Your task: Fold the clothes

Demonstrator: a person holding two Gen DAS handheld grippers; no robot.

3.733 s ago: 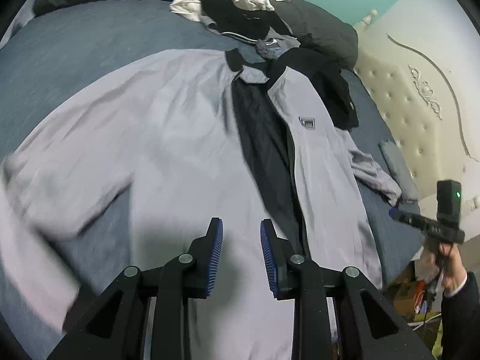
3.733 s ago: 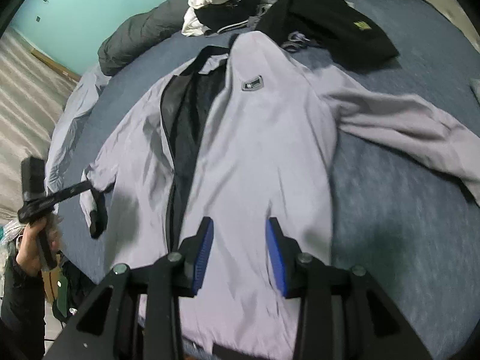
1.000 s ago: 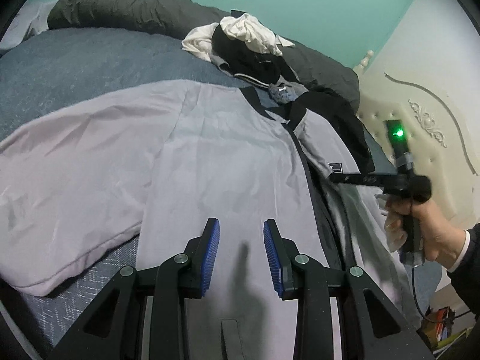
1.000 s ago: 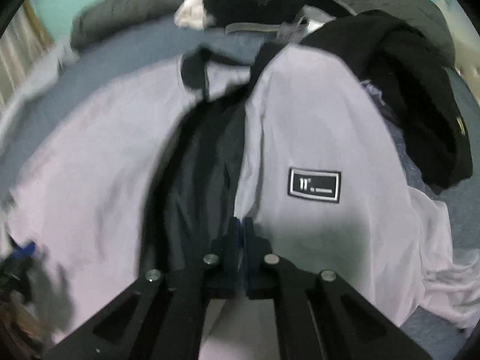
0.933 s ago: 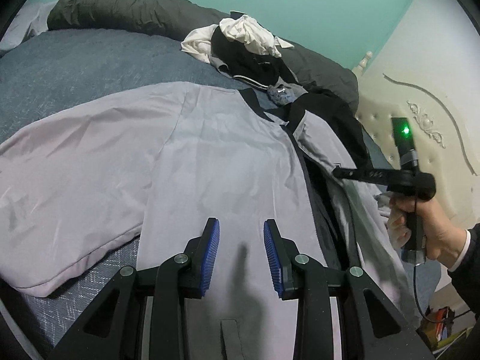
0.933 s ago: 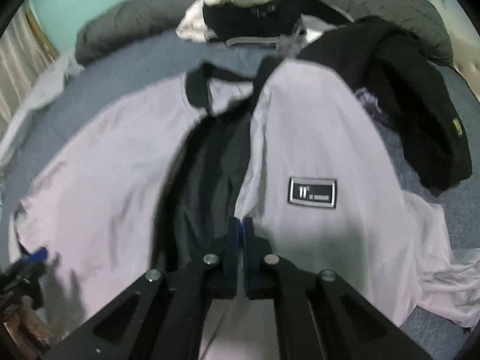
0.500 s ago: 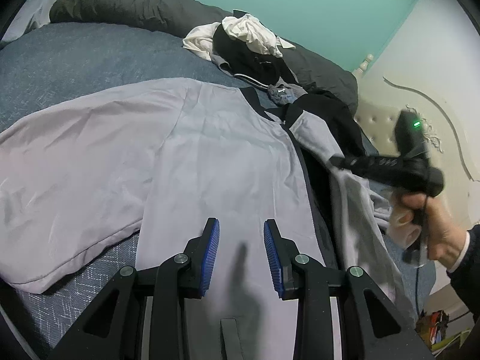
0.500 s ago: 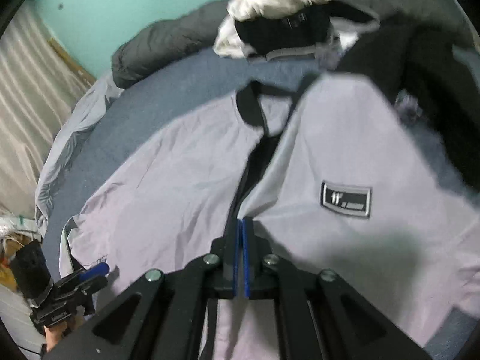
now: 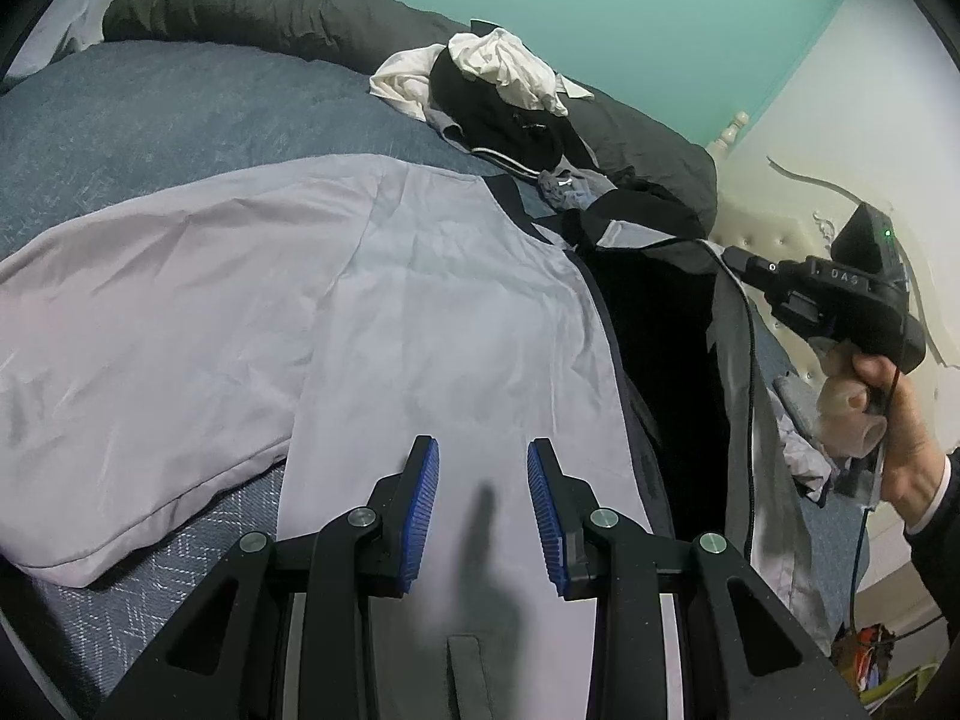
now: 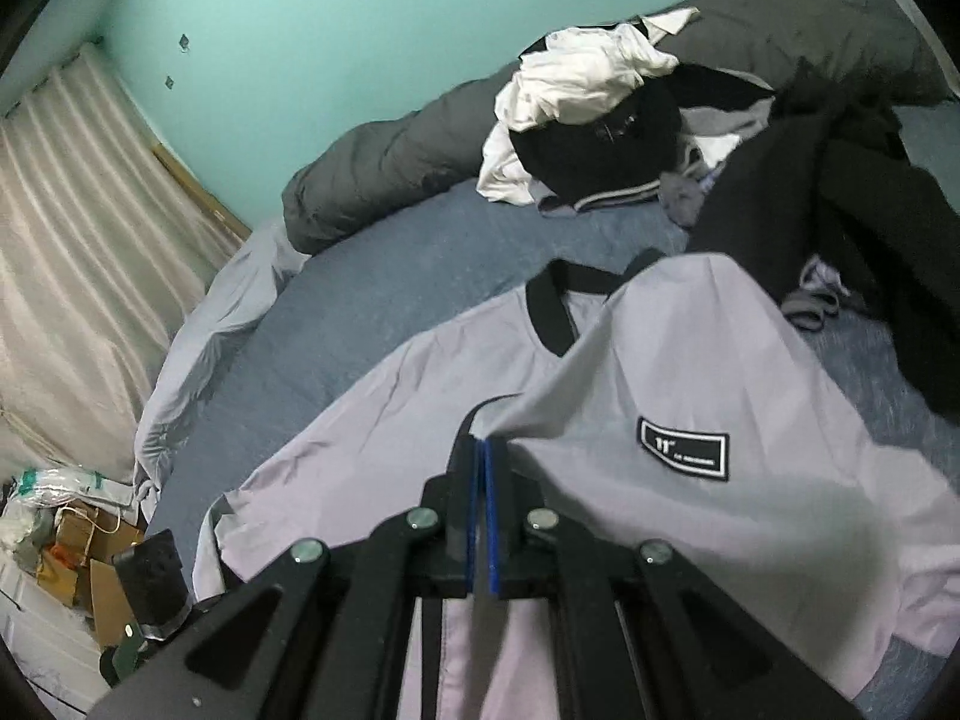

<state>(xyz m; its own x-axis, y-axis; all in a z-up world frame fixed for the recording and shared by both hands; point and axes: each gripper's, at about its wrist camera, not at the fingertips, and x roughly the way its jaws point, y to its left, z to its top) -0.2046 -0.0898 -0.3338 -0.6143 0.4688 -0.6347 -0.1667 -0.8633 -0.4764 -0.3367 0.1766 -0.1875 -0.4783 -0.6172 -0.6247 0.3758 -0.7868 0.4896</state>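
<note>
A light grey jacket (image 9: 420, 300) with a black collar and a chest patch lies spread front-up on the blue bed (image 9: 150, 114). My left gripper (image 9: 482, 450) hovers open over its lower front panel, with nothing between the blue pads. My right gripper (image 10: 483, 447) is shut on the zip edge of the jacket (image 10: 720, 372) and holds that panel raised off the bed. In the left wrist view the right gripper (image 9: 729, 255), held by a hand (image 9: 894, 420), stands at the right with the lifted panel hanging below it and the dark lining showing.
A pile of white and black clothes (image 9: 498, 96) and a dark grey duvet (image 9: 270, 6) lie at the far side of the bed. A black garment (image 10: 840, 198) lies past the jacket's shoulder. A cream headboard (image 9: 810, 210) is at the right. Boxes (image 10: 78, 540) sit on the floor.
My right gripper has risen with the jacket's zip edge in it, lifting that front panel off the bed and tilting upward. My left gripper has kept still.
</note>
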